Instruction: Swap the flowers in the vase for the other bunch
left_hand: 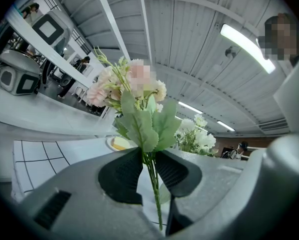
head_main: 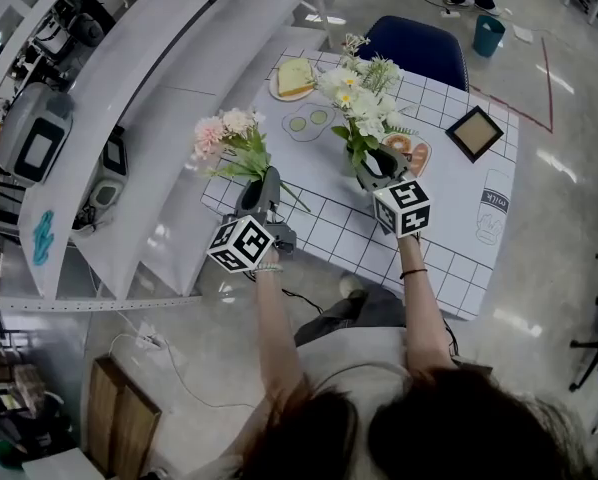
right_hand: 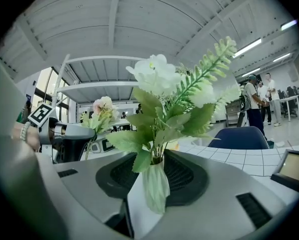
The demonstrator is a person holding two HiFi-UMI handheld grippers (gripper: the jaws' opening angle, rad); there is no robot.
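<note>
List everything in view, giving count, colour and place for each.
pink flowers: one bunch, pink and green, held over the table's left edge
white flowers: one bunch, white and green, in the vase
vase: one, pale green, mid-table
toast: one piece, yellow, far side of the table
orange plate: one, brown food on it, right of the vase
picture frame: one, dark, right side of the table
table: one, white grid cloth
chair: one, blue, behind the table
bin: one, teal, on the floor
left gripper: grey, shut on the pink flowers' stems
right gripper: grey, jaws open around the vase
</note>
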